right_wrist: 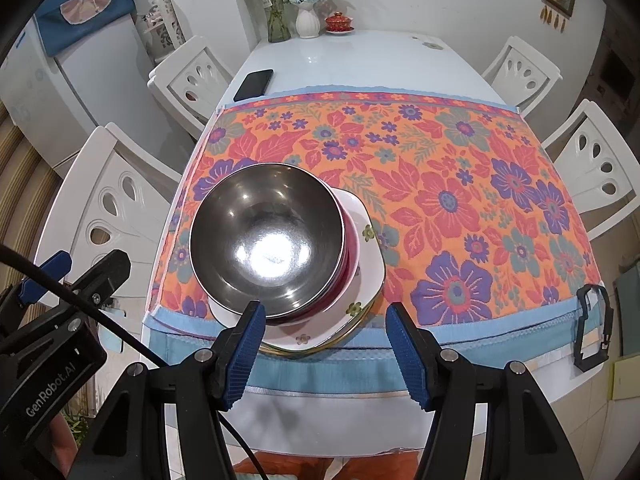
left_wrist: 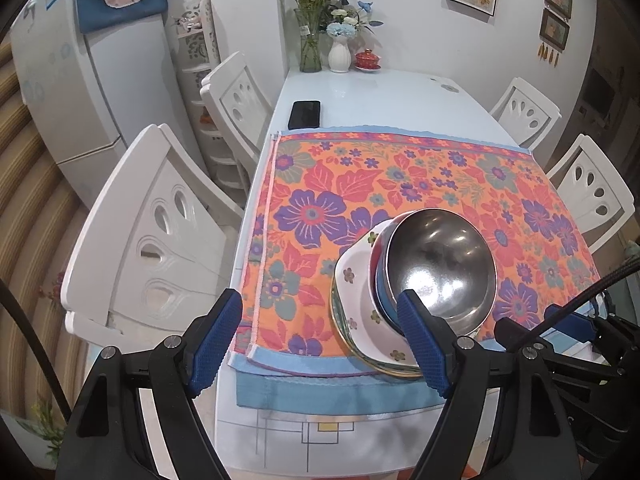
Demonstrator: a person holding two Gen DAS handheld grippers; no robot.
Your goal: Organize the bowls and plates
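Observation:
A steel bowl [left_wrist: 442, 262] [right_wrist: 266, 238] sits on top of a stack: under it are nested coloured bowls, red in the right wrist view [right_wrist: 350, 256] and blue in the left wrist view [left_wrist: 384, 300], then white flowered plates [left_wrist: 356, 288] [right_wrist: 366, 264]. The stack stands on the floral cloth [left_wrist: 400, 184] [right_wrist: 440, 184] near the table's front edge. My left gripper [left_wrist: 320, 340] is open and empty, just left of and in front of the stack. My right gripper [right_wrist: 326, 344] is open and empty, in front of the stack's right side.
A black phone [left_wrist: 304, 114] [right_wrist: 254, 85] lies beyond the cloth at the left. Vases with flowers [left_wrist: 310, 40] and a red lidded cup [right_wrist: 339, 22] stand at the table's far end. White chairs [left_wrist: 160, 232] [right_wrist: 592, 168] flank both sides. A fridge [left_wrist: 60, 92] stands at the left.

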